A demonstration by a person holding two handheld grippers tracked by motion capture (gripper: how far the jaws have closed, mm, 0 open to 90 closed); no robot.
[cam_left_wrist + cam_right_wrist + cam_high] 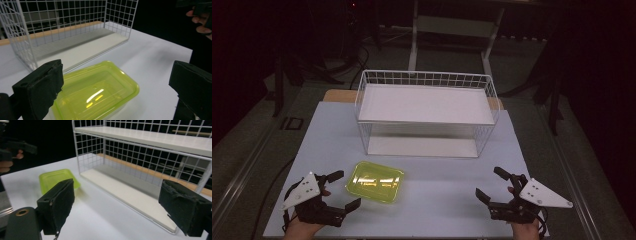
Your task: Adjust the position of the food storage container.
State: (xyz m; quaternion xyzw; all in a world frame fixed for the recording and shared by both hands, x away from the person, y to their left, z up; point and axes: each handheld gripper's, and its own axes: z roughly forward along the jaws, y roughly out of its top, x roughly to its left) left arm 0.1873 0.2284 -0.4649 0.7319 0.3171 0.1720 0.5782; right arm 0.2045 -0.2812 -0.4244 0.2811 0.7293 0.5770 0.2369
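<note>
A shallow yellow-green plastic container lies empty on the white table, front left. My left gripper is open just left of the container, with nothing between its jaws. My right gripper is open at the front right with nothing between its jaws, well apart from the container. A white wire rack with two white shelf boards stands at the back middle.
The table's front edge runs just below both hands. Dark floor, cables and stand legs surround the table. A bare stretch of tabletop lies between the container and the right gripper.
</note>
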